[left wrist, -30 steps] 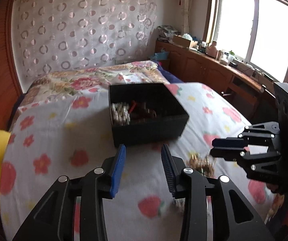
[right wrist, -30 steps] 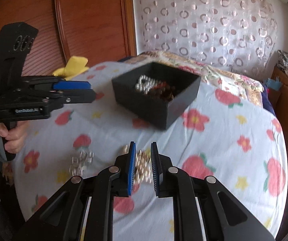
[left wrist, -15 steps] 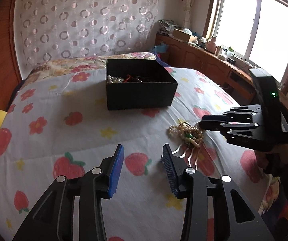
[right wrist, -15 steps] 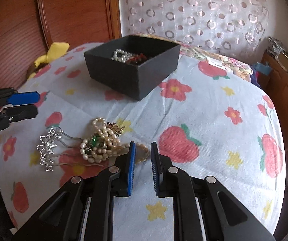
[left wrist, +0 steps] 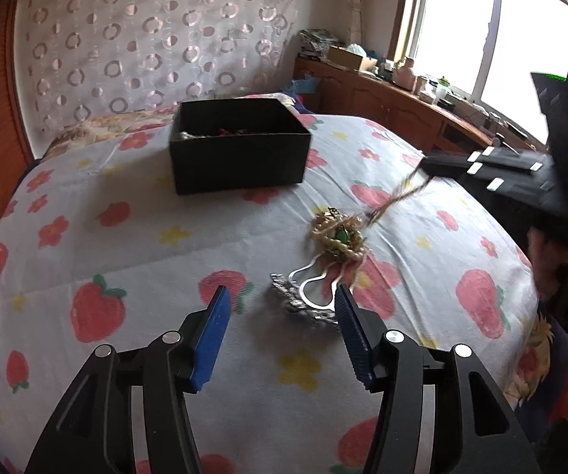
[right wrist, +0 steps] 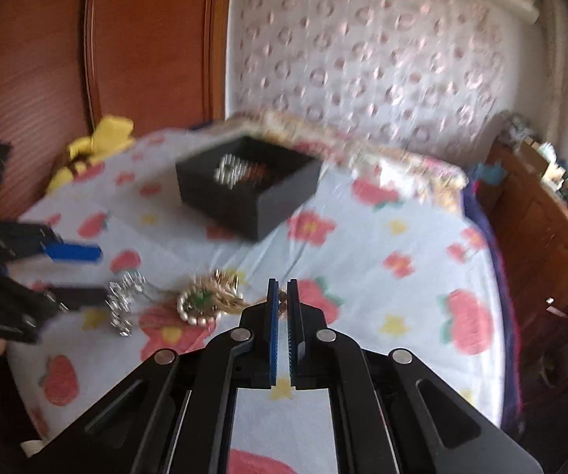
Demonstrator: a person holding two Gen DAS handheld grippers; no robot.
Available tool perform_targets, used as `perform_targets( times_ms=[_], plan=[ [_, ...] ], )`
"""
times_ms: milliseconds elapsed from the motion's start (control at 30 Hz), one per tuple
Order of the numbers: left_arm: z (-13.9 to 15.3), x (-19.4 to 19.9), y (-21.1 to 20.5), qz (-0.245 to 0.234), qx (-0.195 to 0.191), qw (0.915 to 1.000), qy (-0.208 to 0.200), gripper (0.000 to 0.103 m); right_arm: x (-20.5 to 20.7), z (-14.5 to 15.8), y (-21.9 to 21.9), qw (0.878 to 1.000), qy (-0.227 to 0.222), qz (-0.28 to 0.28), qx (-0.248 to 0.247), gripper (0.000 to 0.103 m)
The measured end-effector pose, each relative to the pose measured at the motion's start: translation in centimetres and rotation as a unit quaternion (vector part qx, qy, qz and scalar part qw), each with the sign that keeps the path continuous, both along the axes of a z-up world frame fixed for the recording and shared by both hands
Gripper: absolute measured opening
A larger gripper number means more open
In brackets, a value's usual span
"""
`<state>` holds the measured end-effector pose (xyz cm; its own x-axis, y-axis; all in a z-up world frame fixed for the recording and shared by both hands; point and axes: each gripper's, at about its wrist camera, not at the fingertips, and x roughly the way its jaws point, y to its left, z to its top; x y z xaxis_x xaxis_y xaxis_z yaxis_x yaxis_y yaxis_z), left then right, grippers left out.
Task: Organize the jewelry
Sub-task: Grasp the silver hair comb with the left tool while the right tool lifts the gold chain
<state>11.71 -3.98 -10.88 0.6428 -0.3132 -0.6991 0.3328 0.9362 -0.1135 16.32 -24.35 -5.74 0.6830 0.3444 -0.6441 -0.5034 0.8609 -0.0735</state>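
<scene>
A black box [left wrist: 240, 150] with pearls and dark beads inside stands on the strawberry-print bedspread [left wrist: 125, 245]. Nearer lies a pearl necklace [left wrist: 339, 235] heaped around a green stone. One strand runs taut up to my right gripper [left wrist: 426, 168], which is shut on it. In the right wrist view the strand shows between the shut tips of that gripper [right wrist: 282, 296], with the heap [right wrist: 200, 304] to their left. A silver hair comb [left wrist: 307, 300] lies just ahead of my left gripper [left wrist: 282, 316]. Its jaws are opening and the pads touch nothing.
A yellow plush toy [right wrist: 98, 138] sits by the wooden headboard [right wrist: 145, 39]. A wooden cabinet [left wrist: 382, 94] with clutter runs under the window. The bed drops off at the right edge [right wrist: 497, 276]. The left gripper [right wrist: 102, 274] shows beside the comb [right wrist: 125, 300].
My left gripper came down toward the silver comb and its jaws spread wider. My right gripper shut on a necklace strand and pulled back and up, drawing the strand taut.
</scene>
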Motion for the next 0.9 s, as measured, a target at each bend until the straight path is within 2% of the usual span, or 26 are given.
perform_targets(
  times_ms=[100,300,467,600,833,900],
  plan=[
    [-0.1,0.2,-0.6,-0.004,-0.001,1.0,0.005,0.053,-1.3,2.8,-0.9,0.999,-0.033,-0.002,0.012,0.005],
    [-0.9,0.9,-1.3,-0.009,0.002,0.9997,0.021,0.053,-2.8,6.4,-1.4,0.997,-0.08,0.0,0.019,0.005],
    [-1.3,1.2,-1.1,-0.005,-0.012,0.9993,0.034,0.052,-3.8,8.7,-1.9,0.994,-0.11,-0.001,0.026,0.005],
    [-1.6,1.5,-1.0,0.0,-0.015,0.999,0.042,0.04,-4.2,10.0,-2.0,0.991,-0.131,-0.005,0.022,0.005],
    [-1.6,1.8,-1.6,0.0,-0.009,0.999,0.044,0.035,-4.3,11.1,-2.4,0.99,-0.14,-0.007,0.021,0.005],
    [-1.4,1.6,-1.5,-0.007,-0.013,0.999,0.043,0.026,-4.3,11.0,-2.4,0.99,-0.14,-0.006,0.021,0.005]
  ],
)
